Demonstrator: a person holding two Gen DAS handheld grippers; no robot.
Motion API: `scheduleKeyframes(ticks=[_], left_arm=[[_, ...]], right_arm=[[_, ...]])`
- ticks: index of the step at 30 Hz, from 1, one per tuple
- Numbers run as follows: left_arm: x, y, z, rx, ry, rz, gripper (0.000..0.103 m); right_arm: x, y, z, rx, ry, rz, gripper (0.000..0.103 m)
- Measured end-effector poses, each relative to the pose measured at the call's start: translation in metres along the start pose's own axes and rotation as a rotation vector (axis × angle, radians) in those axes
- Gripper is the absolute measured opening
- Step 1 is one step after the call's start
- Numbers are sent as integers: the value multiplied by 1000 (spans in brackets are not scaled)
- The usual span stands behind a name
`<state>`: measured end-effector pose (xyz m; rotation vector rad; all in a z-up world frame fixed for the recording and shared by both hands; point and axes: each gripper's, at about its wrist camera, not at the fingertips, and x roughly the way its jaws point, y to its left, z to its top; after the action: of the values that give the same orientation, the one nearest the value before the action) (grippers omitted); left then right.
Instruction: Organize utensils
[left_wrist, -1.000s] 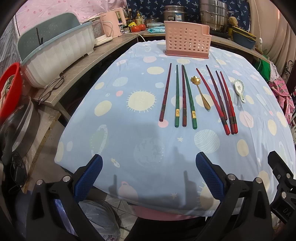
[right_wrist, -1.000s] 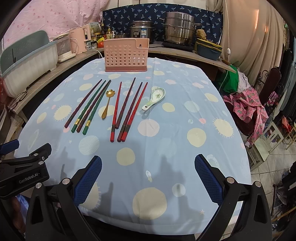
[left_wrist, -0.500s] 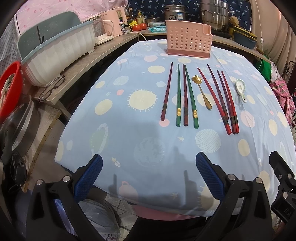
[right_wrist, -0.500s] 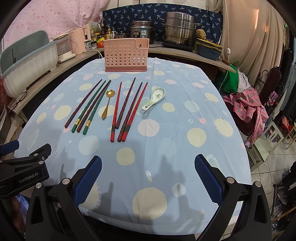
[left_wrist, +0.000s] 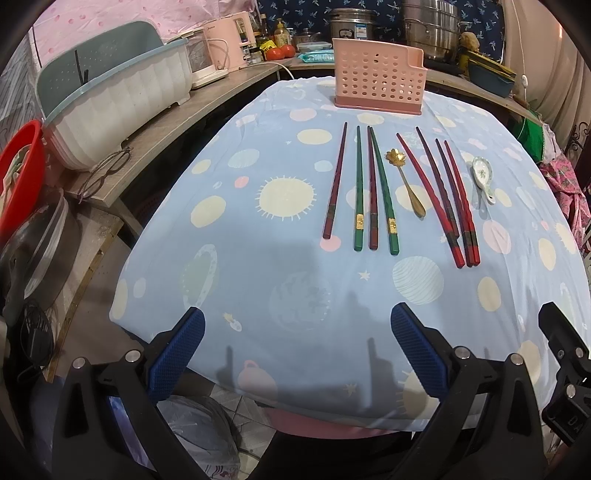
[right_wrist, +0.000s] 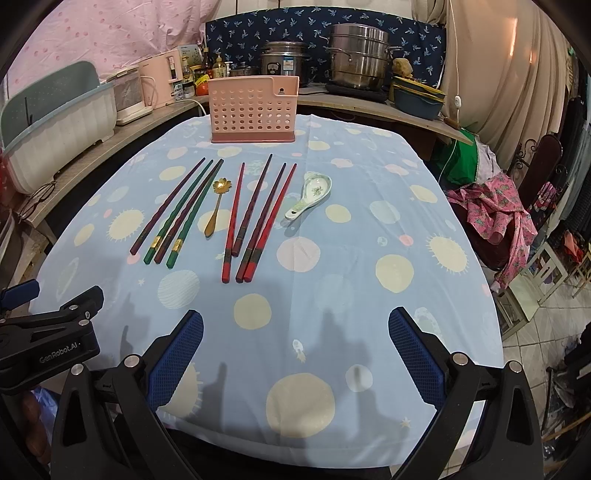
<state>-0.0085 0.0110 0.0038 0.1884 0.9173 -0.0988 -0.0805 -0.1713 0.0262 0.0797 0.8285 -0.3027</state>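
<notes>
Both blue-padded tongs, left (left_wrist: 297, 350) and right (right_wrist: 295, 352), gape wide and empty at the frame's bottom edge. Red and green lacquered chopsticks (right_wrist: 177, 216), a gold flower-bowled spoon (right_wrist: 216, 208) and a white ceramic soup spoon (right_wrist: 310, 195) lie mid-frame on the worktop. The perforated pink plastic holder (right_wrist: 253, 109) above them looks empty; sorting seems not yet begun.

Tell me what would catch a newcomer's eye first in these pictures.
Probably the row of chopsticks laid side by side mid-table on the blue spotted tablecloth, with a gold spoon among them and a white ceramic spoon at the right end. Behind them stands a pink perforated utensil holder.
</notes>
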Motion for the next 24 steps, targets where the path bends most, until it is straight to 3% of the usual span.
scheduleKeyframes(ticks=[24], left_arm=[[5, 1, 1, -8, 13, -6, 96]], right_arm=[[1, -1, 1, 3, 4, 3, 96]])
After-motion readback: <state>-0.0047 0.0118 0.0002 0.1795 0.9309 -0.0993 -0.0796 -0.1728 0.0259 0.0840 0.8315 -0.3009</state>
